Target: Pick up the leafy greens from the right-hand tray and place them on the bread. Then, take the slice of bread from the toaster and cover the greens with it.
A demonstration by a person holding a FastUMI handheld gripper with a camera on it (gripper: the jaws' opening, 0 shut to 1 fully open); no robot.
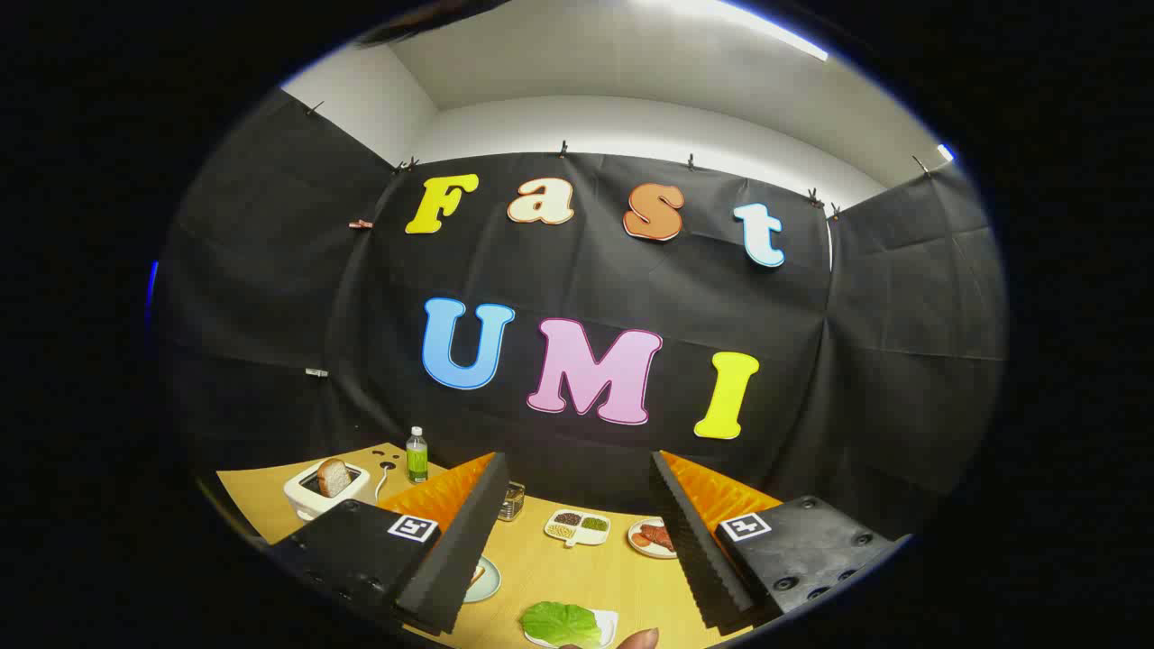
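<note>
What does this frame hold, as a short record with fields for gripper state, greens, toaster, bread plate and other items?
gripper: gripper open, fingers spread wide, holding nothing
greens: lettuce leaf on a small white tray, between the fingers, near their base
toaster: white toaster beyond the left finger, bread slice standing in its slot
bread plate: pale plate beside the left finger, partly hidden by it
other items: green bottle behind the toaster; divided dish of grains; plate of meat; fingertip by the tray
surface: wooden table
</note>
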